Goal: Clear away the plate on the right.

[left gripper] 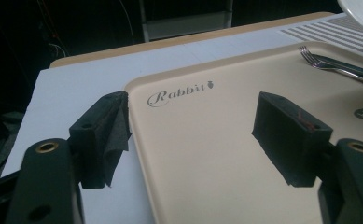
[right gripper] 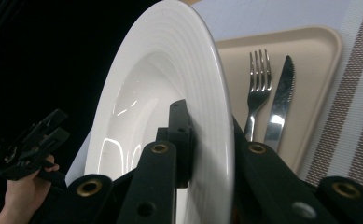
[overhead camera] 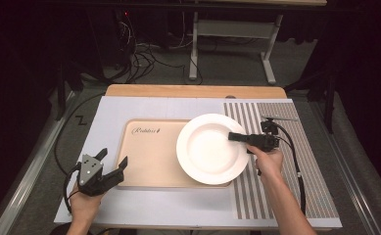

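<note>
The right claw (overhead camera: 237, 137) pinched the rim of a white plate (overhead camera: 210, 149), likely stiff, glossy, slippery and breakable, over a beige tray (overhead camera: 149, 161); the left claw (overhead camera: 113, 166) stood spread.

Right tool (overhead camera: 237, 137) clamps white plate (overhead camera: 212, 149) rim above tray (overhead camera: 151, 161).

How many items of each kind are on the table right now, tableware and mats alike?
Plates: 1, white plate, gripped at its rim by the right gripper
Forks: 1, fork
Knives: 1, knife
Trays: 1, beige tray
Striped placemats: 1, placemat
Total: 5
</note>
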### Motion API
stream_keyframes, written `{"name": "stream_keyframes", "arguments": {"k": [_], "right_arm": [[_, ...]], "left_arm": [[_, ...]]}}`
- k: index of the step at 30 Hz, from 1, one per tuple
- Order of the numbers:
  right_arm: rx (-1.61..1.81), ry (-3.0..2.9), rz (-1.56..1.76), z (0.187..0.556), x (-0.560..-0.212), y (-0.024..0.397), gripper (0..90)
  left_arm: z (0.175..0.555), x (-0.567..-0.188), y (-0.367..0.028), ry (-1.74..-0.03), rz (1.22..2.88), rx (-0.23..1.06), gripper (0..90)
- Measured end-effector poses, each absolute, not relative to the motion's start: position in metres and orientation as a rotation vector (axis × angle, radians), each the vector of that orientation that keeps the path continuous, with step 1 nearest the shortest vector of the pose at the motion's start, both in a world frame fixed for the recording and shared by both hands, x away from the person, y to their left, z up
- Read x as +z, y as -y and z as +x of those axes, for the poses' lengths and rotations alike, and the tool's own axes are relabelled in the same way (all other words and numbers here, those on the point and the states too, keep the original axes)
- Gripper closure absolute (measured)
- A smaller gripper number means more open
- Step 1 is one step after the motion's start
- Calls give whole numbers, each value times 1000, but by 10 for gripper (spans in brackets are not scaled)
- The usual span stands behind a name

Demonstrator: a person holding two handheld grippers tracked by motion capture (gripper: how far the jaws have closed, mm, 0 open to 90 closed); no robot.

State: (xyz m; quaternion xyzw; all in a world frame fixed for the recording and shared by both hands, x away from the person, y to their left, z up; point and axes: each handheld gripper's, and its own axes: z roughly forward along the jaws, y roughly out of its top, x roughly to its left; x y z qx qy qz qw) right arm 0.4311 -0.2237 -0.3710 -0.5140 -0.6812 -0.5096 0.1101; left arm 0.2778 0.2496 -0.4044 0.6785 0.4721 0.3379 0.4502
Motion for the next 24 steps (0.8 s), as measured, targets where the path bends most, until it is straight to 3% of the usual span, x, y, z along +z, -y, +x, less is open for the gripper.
{"name": "stream_keyframes", "arguments": {"k": [24], "right_arm": [[-1438, 2035, -1480, 453, -380, 157, 831]], "left_arm": [[277, -402, -251, -1158, 1650, 828, 274]]}}
